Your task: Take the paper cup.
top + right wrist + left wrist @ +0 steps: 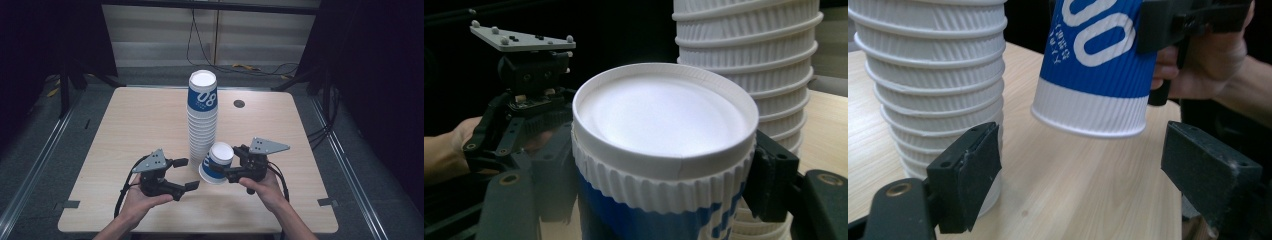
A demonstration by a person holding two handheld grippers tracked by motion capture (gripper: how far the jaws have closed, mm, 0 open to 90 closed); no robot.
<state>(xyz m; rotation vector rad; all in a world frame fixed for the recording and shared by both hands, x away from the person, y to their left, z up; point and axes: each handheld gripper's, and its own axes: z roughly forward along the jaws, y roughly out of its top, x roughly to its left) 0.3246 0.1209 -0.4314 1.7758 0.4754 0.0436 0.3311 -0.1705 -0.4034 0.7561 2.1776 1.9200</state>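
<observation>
The right gripper [231, 172] clamps an upturned blue paper cup [218, 162], tilted at the cup stack's [202, 120] 5 o'clock; the left gripper [186, 174] gapes empty above the tabletop [135, 120].

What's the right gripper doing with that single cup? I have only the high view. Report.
Observer: The right gripper is shut on the single paper cup, upside down, one jaw on each side below its base.
Operator: Check the rim against the table.
Observer: In the left gripper view the cup's rim hangs tilted, clear of the wooden table.
Operator: Now the left gripper.
Observer: The left gripper is open, jaws wide apart, one pad beside the base of the stack of paper cups.
</observation>
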